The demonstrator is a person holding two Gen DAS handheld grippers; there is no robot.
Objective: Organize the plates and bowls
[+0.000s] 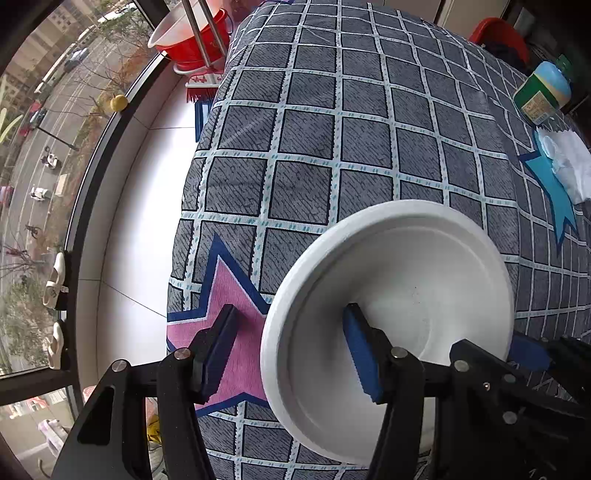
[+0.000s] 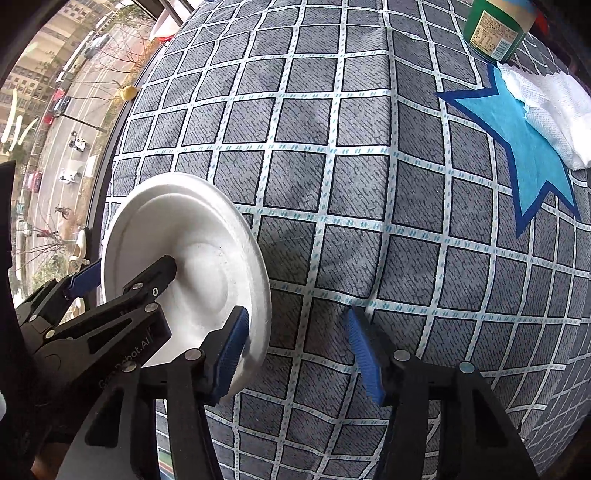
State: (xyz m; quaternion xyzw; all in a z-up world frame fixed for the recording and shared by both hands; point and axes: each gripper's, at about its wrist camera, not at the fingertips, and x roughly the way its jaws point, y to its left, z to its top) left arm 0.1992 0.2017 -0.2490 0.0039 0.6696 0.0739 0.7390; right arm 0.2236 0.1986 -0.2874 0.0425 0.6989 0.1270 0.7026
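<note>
A white paper plate [image 1: 399, 295] lies near the front left of the checked tablecloth [image 1: 332, 147]. My left gripper [image 1: 291, 350] is open, its right finger over the plate's inside and its left finger over the pink star. My right gripper [image 2: 295, 350] is open at the plate's [image 2: 192, 251] right rim, its left finger against the rim. The plate looks like two stacked plates. No bowl is in view.
A green jar [image 1: 543, 92] and a white cloth [image 1: 572, 166] sit at the far right of the table; both show in the right wrist view, the jar [image 2: 495, 29] and the cloth [image 2: 554, 114]. A red bucket [image 1: 192, 37] stands beyond the far edge. A window runs along the left.
</note>
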